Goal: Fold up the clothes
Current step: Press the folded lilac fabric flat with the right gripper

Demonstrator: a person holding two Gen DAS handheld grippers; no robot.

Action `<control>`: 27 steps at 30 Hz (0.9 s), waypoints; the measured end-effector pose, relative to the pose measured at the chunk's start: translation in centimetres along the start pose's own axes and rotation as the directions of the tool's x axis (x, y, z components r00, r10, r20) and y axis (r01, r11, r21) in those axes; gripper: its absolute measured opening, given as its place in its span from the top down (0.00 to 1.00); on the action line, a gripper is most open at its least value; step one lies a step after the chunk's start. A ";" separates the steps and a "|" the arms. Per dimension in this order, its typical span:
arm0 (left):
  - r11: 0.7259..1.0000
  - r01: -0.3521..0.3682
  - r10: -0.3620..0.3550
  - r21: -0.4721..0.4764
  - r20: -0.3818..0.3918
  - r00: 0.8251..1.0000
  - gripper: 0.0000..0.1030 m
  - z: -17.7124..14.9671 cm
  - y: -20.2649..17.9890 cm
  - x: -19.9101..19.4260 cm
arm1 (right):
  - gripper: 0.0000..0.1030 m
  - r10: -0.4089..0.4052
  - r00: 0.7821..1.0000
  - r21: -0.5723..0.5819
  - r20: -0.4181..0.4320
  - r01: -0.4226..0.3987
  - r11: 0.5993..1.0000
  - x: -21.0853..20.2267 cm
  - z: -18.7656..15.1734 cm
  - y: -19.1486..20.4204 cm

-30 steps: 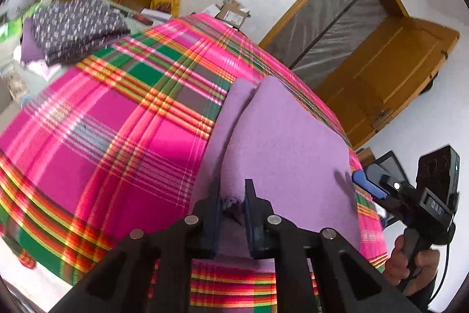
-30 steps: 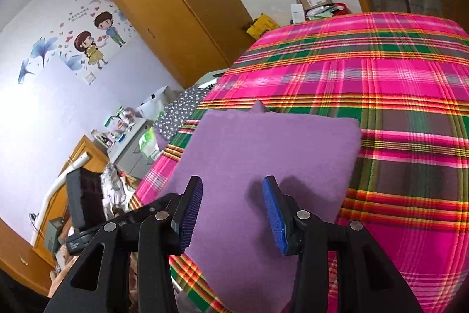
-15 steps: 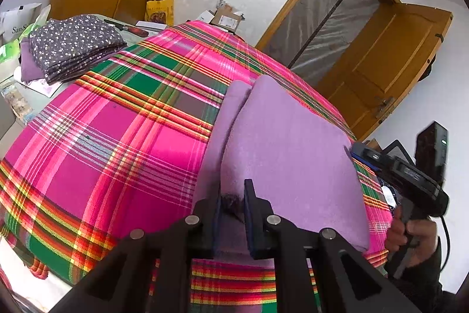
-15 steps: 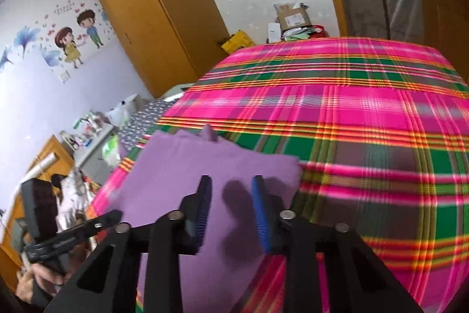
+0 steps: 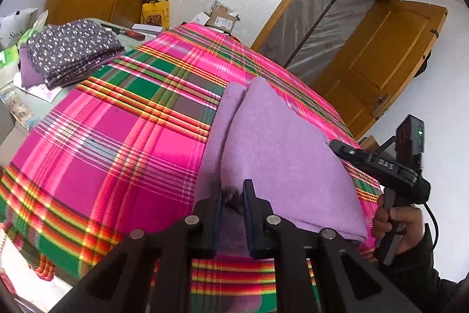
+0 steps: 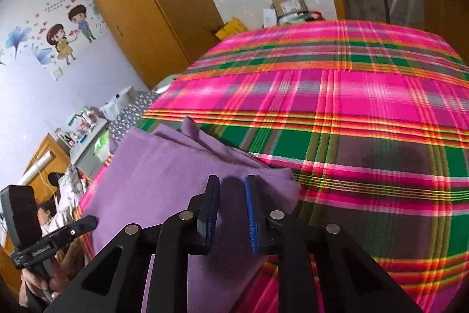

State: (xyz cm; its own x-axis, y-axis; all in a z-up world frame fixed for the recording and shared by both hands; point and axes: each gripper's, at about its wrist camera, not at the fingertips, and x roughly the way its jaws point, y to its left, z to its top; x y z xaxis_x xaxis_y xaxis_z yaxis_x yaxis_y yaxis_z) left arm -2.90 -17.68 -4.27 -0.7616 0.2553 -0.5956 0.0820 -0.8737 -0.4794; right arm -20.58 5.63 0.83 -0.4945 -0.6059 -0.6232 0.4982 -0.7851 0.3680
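- Purple garment (image 5: 281, 154), folded, lies on the plaid bed cover (image 5: 123, 137).
- Left gripper (image 5: 231, 197): jaws clamped on garment's near edge.
- Right gripper (image 6: 232, 195): jaws have just been closing, garment corner between them; grip on it cannot be told.

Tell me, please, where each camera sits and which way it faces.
Left wrist: on the left gripper, looking down across the bed at the purple cloth it pinches; the right hand shows.
Right wrist: on the right gripper, facing the cupboard; the left hand shows.
Shared: cloth, plaid cover.
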 end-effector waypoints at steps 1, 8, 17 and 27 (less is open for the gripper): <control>1.000 -0.006 0.006 0.008 0.005 1.000 0.87 0.0 -0.1 -0.3 | 0.80 0.017 1.000 -0.005 0.006 -0.017 1.000 -0.6 -0.3 0.2; 0.998 -0.047 0.044 0.049 0.046 0.998 0.87 0.5 -0.7 -2.0 | 0.77 0.043 0.998 -0.090 0.046 -0.039 0.995 -4.1 -2.7 2.4; 0.989 -0.016 0.009 0.144 0.044 0.999 0.87 2.3 -3.7 0.4 | 0.70 0.052 0.999 -0.111 0.003 -0.051 0.992 -3.7 -5.1 2.9; 0.992 -0.033 0.035 0.121 -0.019 0.999 0.93 1.8 -2.3 1.9 | 0.69 0.018 1.000 -0.148 -0.018 -0.020 0.989 -2.9 -6.0 3.0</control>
State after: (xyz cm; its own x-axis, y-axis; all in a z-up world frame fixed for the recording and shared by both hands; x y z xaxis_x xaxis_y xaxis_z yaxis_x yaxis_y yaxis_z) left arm -5.71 -15.94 -3.14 -0.7458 0.2323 -0.6243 0.0284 -0.9253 -0.3782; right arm -13.35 5.77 -0.39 -0.4724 -0.6172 -0.6292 0.6078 -0.7451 0.2746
